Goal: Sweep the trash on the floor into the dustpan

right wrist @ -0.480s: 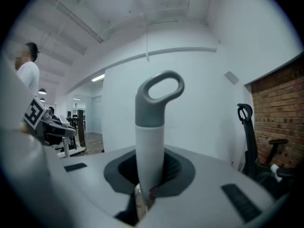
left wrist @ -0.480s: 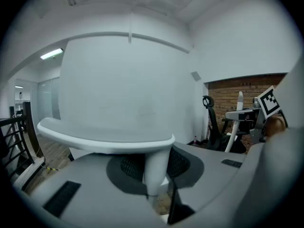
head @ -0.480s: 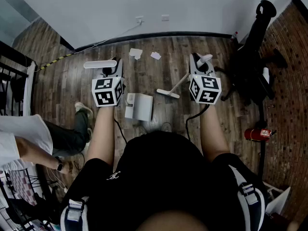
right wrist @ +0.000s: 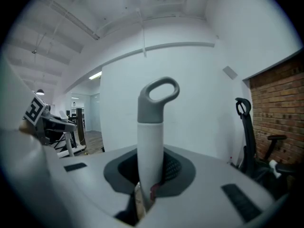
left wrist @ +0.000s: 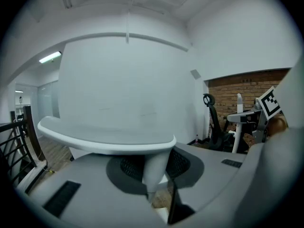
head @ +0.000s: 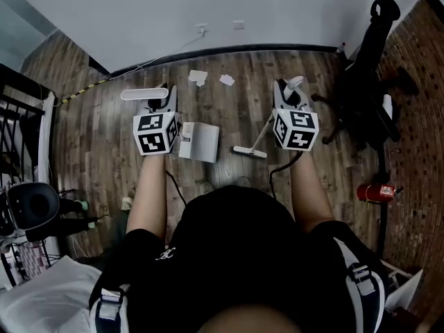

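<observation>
In the head view, my left gripper (head: pixel 158 97) is shut on the stem of the white dustpan's long handle, just under its T-shaped top (head: pixel 144 94). The dustpan (head: pixel 200 141) rests on the wooden floor beside that gripper. My right gripper (head: pixel 288 93) is shut on the white broom handle (head: pixel 294 84); the broom head (head: pixel 250 152) lies on the floor right of the dustpan. Two white paper scraps (head: pixel 198 77) (head: pixel 226 80) lie farther out near the wall. The left gripper view shows the handle stem (left wrist: pixel 154 167) between the jaws; the right gripper view shows the grey-looped broom handle (right wrist: pixel 152 137).
A black office chair (head: pixel 366 75) stands at the right by the brick wall, with a red fire extinguisher (head: pixel 371 191) nearer me. A black railing (head: pixel 21 116) and a dark round object (head: pixel 31 204) are at the left. A yellow-black cable (head: pixel 83 89) runs along the baseboard.
The dustpan has shifted a little away from me and the broom head has drawn nearer me. The person sitting at the left is no longer in view.
</observation>
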The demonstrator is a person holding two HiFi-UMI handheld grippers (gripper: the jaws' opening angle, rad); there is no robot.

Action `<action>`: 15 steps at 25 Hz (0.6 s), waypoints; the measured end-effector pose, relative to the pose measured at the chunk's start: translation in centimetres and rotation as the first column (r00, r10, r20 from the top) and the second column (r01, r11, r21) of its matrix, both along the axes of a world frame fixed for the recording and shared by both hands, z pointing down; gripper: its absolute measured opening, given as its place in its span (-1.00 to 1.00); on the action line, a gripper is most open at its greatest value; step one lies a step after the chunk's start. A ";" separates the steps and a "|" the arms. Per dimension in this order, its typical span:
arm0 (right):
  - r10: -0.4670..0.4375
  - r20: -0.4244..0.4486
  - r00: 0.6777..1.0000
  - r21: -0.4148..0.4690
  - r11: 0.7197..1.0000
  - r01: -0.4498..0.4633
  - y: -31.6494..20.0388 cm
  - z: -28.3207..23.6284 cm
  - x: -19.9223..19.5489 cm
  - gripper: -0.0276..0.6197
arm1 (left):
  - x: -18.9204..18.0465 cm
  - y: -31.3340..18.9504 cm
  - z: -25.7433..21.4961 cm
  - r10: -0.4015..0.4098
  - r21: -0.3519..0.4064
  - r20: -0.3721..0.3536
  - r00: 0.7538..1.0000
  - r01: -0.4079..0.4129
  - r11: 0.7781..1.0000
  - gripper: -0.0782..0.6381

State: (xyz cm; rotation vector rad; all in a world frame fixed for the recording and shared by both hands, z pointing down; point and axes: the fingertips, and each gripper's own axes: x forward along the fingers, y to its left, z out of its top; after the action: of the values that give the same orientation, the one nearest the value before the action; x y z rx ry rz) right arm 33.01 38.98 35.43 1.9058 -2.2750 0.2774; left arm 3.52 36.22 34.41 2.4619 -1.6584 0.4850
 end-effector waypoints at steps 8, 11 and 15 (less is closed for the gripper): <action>-0.036 0.018 0.999 -0.023 0.999 0.036 -0.3 0.8 2.2 -0.78 | 0.3 -2.1 -1.3 -0.039 0.037 0.012 0.999 0.039 0.999 -0.56; -0.060 0.010 0.998 -0.023 0.998 0.060 -0.6 1.2 2.5 -0.78 | -0.5 -2.9 -2.5 -0.076 0.065 0.006 0.997 0.075 0.995 -0.56; -0.063 -0.001 0.998 -0.015 0.998 0.063 -1.8 1.2 2.9 -0.78 | -1.7 -3.9 -3.1 -0.115 0.079 0.006 0.993 0.114 0.990 -0.57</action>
State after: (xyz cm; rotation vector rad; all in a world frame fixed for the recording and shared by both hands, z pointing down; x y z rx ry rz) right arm 35.88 37.20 36.65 1.8220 -2.3205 0.2840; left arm 1.85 32.30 31.29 2.4034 -1.8439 0.4271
